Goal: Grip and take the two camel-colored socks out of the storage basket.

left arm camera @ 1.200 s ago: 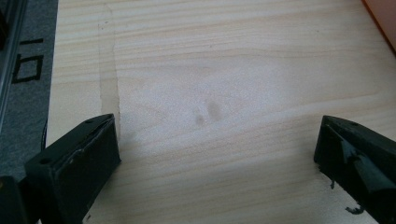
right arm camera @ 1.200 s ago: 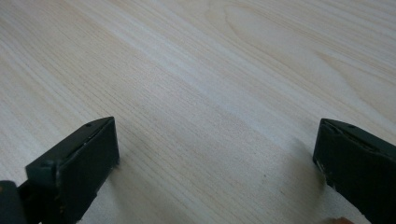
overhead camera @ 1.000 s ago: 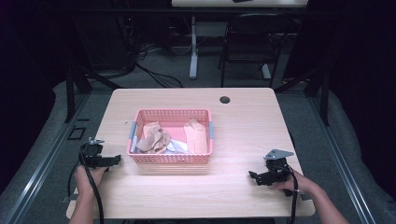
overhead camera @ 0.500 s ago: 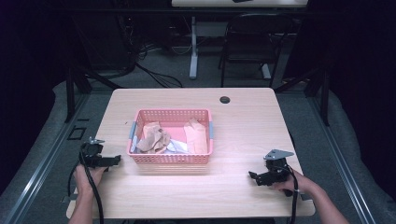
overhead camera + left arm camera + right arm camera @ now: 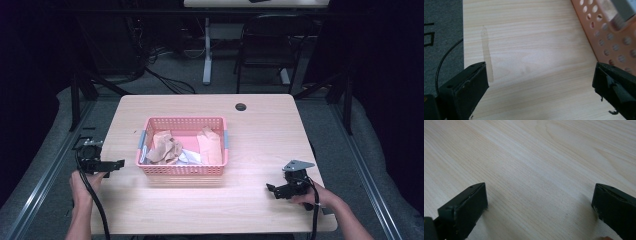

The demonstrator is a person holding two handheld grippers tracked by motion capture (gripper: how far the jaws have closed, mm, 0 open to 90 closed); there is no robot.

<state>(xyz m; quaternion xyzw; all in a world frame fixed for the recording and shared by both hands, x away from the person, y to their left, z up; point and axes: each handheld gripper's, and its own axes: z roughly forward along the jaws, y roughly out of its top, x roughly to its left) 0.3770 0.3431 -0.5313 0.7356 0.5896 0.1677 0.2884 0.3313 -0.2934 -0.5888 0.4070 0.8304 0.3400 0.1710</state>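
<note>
A pink perforated basket (image 5: pixel 182 169) stands mid-table and holds crumpled tan, pink and white cloths (image 5: pixel 165 148). My left gripper (image 5: pixel 111 163) rests low at the table's left edge, a short way left of the basket, open, with only bare wood between its jaws. In the left gripper view the basket's wall (image 5: pixel 614 42) shows at the upper right, close to the right jaw. My right gripper (image 5: pixel 274 190) sits on the front right of the table, open and empty; its jaws stand wide apart over plain wood (image 5: pixel 536 177).
The wooden table (image 5: pixel 260 140) has a round cable hole (image 5: pixel 241 106) near its far edge. A chair (image 5: pixel 265 50) and desk legs stand on the grey floor beyond. Dark floor (image 5: pixel 441 37) lies past the table's left edge.
</note>
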